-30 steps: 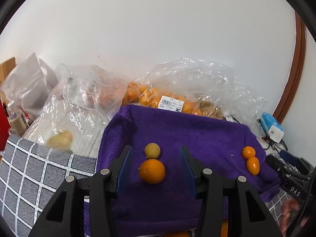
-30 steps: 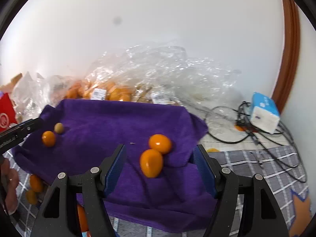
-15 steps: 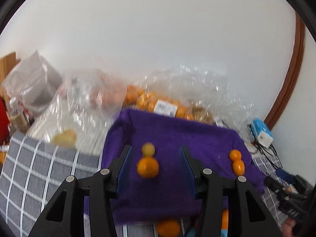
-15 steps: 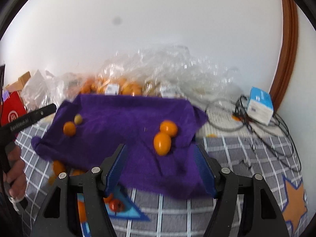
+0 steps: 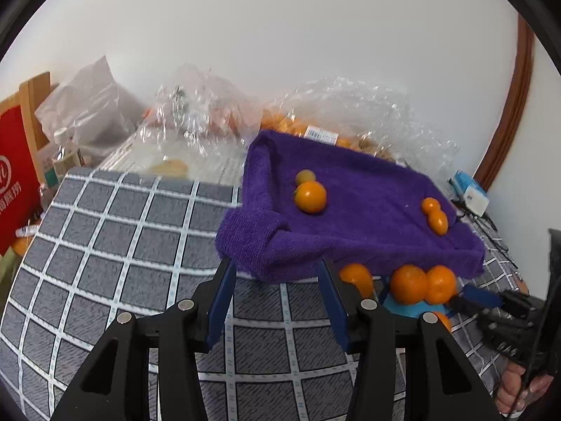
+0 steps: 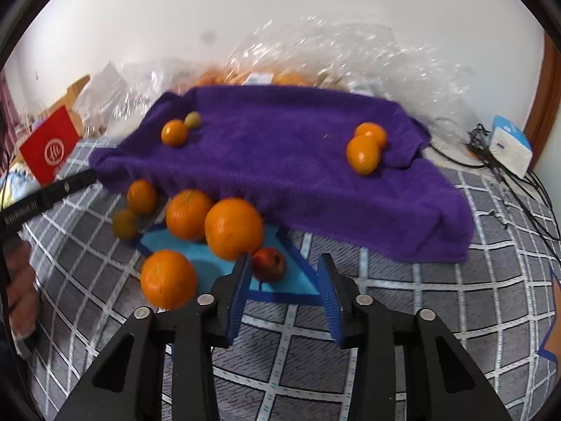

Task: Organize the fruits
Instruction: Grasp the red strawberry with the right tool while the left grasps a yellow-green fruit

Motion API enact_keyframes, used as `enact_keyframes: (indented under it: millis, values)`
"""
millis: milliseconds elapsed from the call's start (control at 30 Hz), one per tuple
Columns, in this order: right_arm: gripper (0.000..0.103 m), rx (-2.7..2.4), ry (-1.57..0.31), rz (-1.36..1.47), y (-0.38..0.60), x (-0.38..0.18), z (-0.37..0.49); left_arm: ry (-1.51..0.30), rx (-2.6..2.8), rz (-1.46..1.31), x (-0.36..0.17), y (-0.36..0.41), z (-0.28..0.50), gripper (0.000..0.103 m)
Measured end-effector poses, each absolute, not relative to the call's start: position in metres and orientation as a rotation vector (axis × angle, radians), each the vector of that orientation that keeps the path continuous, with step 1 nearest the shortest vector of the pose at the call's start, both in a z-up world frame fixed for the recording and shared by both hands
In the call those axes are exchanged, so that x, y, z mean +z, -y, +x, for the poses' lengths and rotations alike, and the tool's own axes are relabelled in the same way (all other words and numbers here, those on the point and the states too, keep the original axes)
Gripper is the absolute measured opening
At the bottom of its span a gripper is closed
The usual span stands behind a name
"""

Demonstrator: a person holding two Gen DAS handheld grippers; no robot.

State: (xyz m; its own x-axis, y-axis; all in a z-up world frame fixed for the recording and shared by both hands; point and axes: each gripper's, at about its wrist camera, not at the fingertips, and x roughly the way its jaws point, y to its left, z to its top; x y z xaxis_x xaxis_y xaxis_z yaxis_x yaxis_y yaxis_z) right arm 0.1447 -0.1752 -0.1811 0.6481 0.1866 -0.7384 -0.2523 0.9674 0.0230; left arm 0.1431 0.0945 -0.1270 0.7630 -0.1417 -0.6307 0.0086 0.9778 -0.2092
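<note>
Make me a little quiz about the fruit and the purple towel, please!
1. How many fruits sit on the purple towel?
2. True or false: the right tongs hold an orange.
3. What color is the small fruit just in front of the right tongs: A green, B dark red, C white?

Key: 1. four, two toward each end; 2. false, both the right and the left tongs are open and empty; 3. B.

- L wrist cam: low over grid cloth (image 5: 115,245), faces purple towel (image 5: 350,224) from its left-front, close.
- R wrist cam: faces towel front, nearer blue tray (image 6: 196,256).
- Shared: towel, oranges.
</note>
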Motion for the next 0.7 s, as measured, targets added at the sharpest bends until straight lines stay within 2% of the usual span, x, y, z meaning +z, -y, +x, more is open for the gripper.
enact_keyframes:
  millis: [167, 267, 700]
  values:
    - [0.034, 0.249, -0.861, -0.111, 0.163, -0.191, 0.151, -0.701, -0.087, -0.217, -0.131, -0.096, 0.141, 0.05]
    - [0.024, 0.255, -0.86, -0.126, 0.159, -0.191, 0.152, -0.725, -0.091, -0.21, -0.135, -0.093, 0.143, 0.05]
    - [0.024, 0.162, -0.712, 0.018, 0.225, -0.17, 0.127, -0.797, -0.301, -0.201, -0.142, -0.066, 0.14, 0.052]
